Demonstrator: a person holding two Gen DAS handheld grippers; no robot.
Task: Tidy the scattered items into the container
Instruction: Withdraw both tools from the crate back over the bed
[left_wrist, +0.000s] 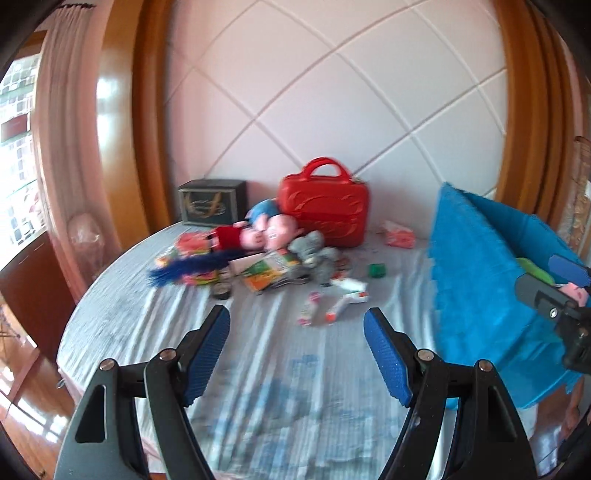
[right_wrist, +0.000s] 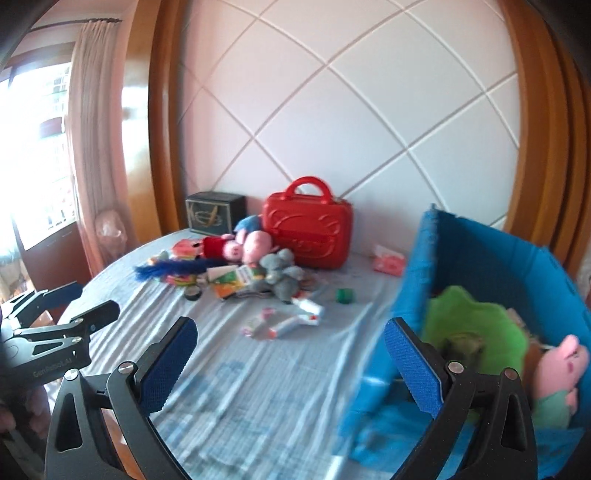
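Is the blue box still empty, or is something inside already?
Not empty: the blue box holds a green plush and a pink pig toy.

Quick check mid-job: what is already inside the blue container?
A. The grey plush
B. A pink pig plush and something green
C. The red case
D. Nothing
B: the right wrist view shows a pink pig plush and a green item inside the blue container.
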